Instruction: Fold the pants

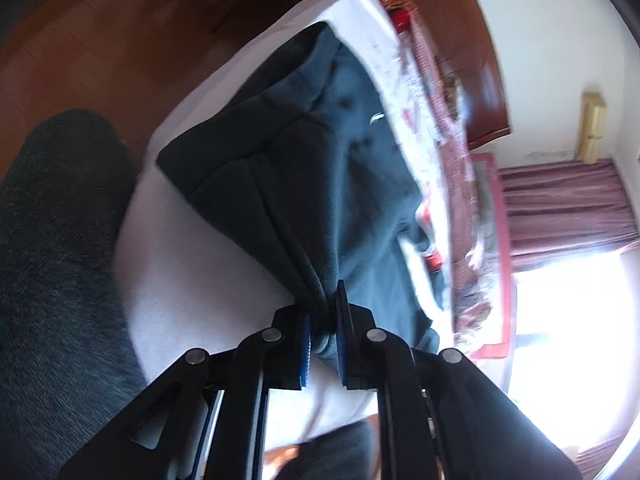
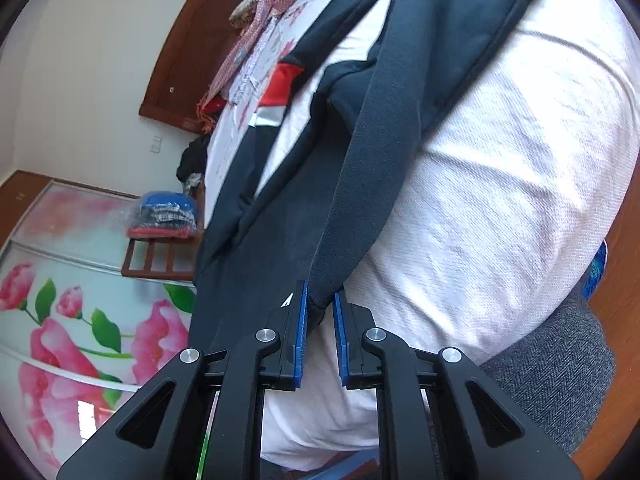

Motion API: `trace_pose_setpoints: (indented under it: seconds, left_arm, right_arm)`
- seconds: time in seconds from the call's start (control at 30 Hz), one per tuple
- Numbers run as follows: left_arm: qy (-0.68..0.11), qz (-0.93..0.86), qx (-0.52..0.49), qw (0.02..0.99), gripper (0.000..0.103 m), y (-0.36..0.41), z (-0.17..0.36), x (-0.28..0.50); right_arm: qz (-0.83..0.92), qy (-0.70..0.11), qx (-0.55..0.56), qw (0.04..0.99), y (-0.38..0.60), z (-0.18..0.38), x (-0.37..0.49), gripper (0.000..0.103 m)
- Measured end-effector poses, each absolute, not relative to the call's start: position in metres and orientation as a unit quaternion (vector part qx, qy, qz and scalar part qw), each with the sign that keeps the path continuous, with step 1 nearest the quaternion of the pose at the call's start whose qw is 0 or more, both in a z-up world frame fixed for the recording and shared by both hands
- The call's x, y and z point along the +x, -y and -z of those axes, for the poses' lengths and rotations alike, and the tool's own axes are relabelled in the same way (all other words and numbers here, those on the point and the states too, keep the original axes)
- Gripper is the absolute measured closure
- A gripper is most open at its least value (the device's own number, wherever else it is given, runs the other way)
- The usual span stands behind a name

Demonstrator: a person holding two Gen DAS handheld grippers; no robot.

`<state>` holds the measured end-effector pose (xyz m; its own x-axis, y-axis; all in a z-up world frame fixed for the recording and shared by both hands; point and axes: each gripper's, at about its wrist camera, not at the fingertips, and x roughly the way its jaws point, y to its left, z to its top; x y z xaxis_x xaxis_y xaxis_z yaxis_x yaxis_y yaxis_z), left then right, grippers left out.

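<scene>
Dark navy pants (image 1: 320, 152) lie on a white sheet (image 1: 192, 280) on a bed. My left gripper (image 1: 324, 312) is shut on a bunched edge of the pants and lifts the cloth off the sheet. In the right wrist view the pants (image 2: 400, 100) stretch away from me, with a red and white patch (image 2: 276, 92) on one part. My right gripper (image 2: 320, 304) is shut on a folded edge of the pants, pulled taut above the white sheet (image 2: 500, 200).
A red patterned blanket (image 1: 460, 168) lies along the far side of the bed. A wooden headboard (image 1: 472, 40) and a maroon curtain (image 1: 568, 208) stand beyond. A flowered wardrobe door (image 2: 80, 300) and a wooden rack with folded clothes (image 2: 164, 220) are at the left. Grey fabric (image 1: 52, 260) lies by the bed edge.
</scene>
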<state>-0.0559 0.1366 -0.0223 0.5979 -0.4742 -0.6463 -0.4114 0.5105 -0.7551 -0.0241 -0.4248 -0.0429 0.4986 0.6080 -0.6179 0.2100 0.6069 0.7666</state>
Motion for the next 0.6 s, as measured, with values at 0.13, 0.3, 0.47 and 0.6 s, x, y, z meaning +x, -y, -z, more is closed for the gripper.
trace_pose_setpoints:
  seconds: [0.13,0.3,0.47,0.6]
  left_arm:
    - [-0.458,-0.019,-0.467,0.756,0.077,-0.137,0.016,-0.054]
    - [-0.405,-0.041,-0.355,0.841,0.012,-0.122,-0.04,-0.063]
    - [-0.407,0.051,-0.246,0.878,0.002,-0.067,-0.071,-0.046]
    - [-0.422,0.137,-0.177,0.879,0.002,-0.023,-0.075,-0.059]
  right_arm:
    - [-0.12,-0.439,0.46,0.763,0.453,0.042,-0.04,0.061]
    - [0.015,-0.369,0.498,0.785,0.537,0.031,-0.04,0.061]
    - [0.092,-0.335,0.503,0.791,0.593,0.027,-0.005,0.061]
    - [0.137,-0.334,0.525,0.771,0.612,0.037,0.022,0.061]
